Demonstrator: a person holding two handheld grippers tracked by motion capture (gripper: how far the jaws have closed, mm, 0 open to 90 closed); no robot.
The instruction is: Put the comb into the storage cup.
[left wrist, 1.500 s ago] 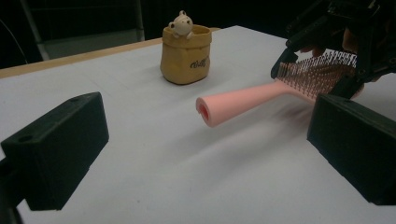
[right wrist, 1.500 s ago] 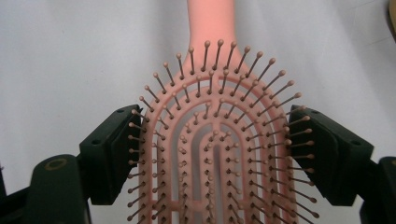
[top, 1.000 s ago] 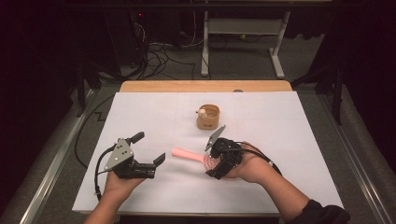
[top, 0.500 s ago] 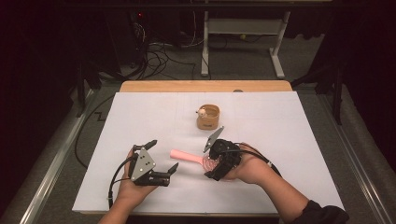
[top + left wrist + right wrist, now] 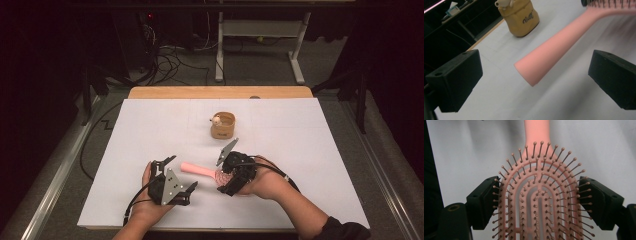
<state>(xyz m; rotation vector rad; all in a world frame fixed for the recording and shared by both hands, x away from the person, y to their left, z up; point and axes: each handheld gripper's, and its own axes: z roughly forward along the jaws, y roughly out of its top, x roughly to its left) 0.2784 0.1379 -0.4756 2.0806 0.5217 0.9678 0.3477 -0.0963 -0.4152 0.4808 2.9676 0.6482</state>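
A pink hairbrush [image 5: 197, 170] lies low over the white table sheet, handle pointing left. My right gripper [image 5: 223, 179] is shut on the hairbrush head [image 5: 534, 182], one black jaw against each side, bristles facing its camera. My left gripper [image 5: 181, 173] is open just left of the handle's free end. In the left gripper view the handle [image 5: 554, 52] points at the wide gap between the jaws of my left gripper [image 5: 535, 75] and touches neither of them.
A small tan pouch-like cup [image 5: 223, 127] with a little white figure at its rim stands behind the brush, also in the left gripper view [image 5: 520, 17]. The white sheet [image 5: 150, 130] covers the table; a wooden edge [image 5: 220, 92] runs along the back. Cables and a desk frame lie beyond.
My left gripper has moved right and down, from the sheet's left part to the end of the brush handle. The right gripper and the brush have stayed in place.
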